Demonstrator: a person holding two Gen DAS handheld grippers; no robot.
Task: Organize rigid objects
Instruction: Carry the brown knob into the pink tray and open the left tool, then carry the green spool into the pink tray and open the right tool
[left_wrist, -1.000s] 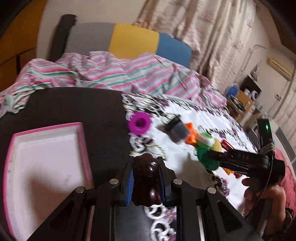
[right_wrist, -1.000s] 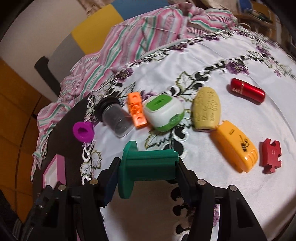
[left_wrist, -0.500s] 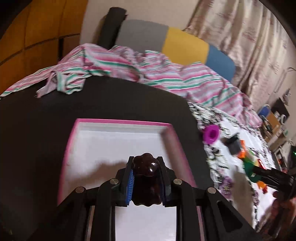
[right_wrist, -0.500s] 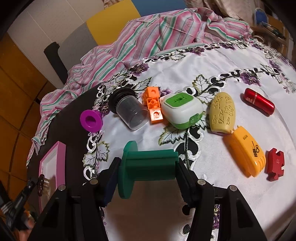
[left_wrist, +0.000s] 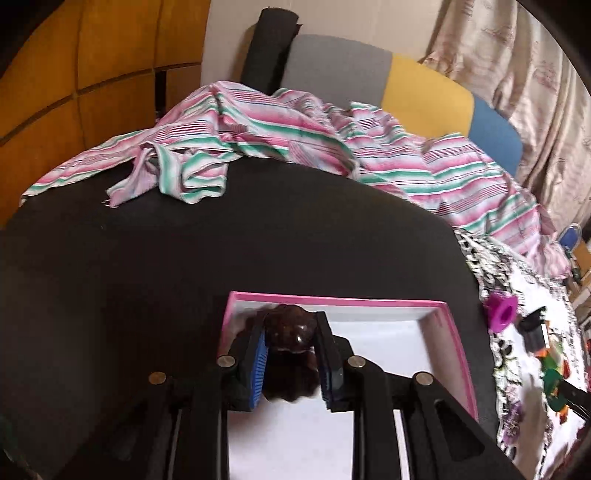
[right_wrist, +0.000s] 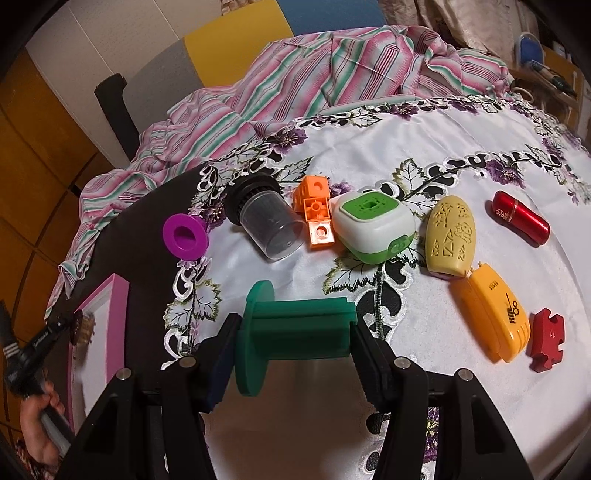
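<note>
My left gripper (left_wrist: 291, 332) is shut on a dark brown knobbly figure (left_wrist: 290, 354) and holds it over the far left corner of the pink-rimmed white tray (left_wrist: 456, 332). The tray's edge also shows in the right wrist view (right_wrist: 110, 295), with the left gripper (right_wrist: 77, 326) above it. My right gripper (right_wrist: 295, 332) is shut on a green spool (right_wrist: 291, 336), held above the flowered white cloth (right_wrist: 406, 147). On the cloth lie a purple spool (right_wrist: 184, 238), a dark jar (right_wrist: 267, 221), an orange block (right_wrist: 316, 210), a green-white box (right_wrist: 373, 225), a tan oval (right_wrist: 448, 236), a red tube (right_wrist: 521, 218), an orange case (right_wrist: 491, 317) and a red puzzle piece (right_wrist: 546, 338).
A striped pink and green cloth (left_wrist: 295, 133) is heaped at the back of the black table (left_wrist: 184, 258). A chair with grey, yellow and blue panels (left_wrist: 406, 81) stands behind it. The tray sits on the black part, left of the white cloth.
My left gripper has swung left from the white cloth to above the tray, with the brown figure held in it. My right gripper has kept the green spool and risen slightly.
</note>
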